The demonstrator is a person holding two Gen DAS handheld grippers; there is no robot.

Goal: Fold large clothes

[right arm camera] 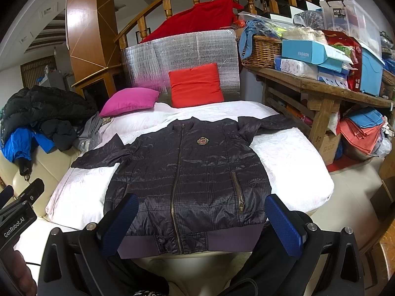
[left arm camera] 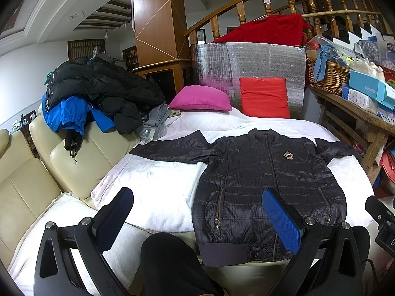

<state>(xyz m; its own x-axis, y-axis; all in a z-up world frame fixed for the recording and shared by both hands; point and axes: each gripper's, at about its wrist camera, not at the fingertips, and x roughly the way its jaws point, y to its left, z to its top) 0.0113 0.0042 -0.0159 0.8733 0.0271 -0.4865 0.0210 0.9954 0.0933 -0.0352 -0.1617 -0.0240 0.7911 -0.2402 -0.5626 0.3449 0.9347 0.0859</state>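
Observation:
A dark navy quilted zip jacket (left arm camera: 261, 185) lies flat, front up, sleeves spread, on a white blanket (left arm camera: 158, 187). It also shows in the right wrist view (right arm camera: 192, 177). My left gripper (left arm camera: 197, 222) is open and empty, above the jacket's lower left hem and the blanket beside it. My right gripper (right arm camera: 200, 224) is open and empty, just above the jacket's ribbed hem (right arm camera: 187, 240), one finger at each side of the body. The left gripper's body (right arm camera: 17, 212) shows at the right wrist view's left edge.
A pile of black and blue coats (left arm camera: 93, 93) sits on the cream sofa back (left arm camera: 74, 157) at left. A pink cushion (left arm camera: 201, 98) and a red cushion (left arm camera: 264, 97) lean at the far end. A cluttered wooden bench (right arm camera: 318, 91) stands at right.

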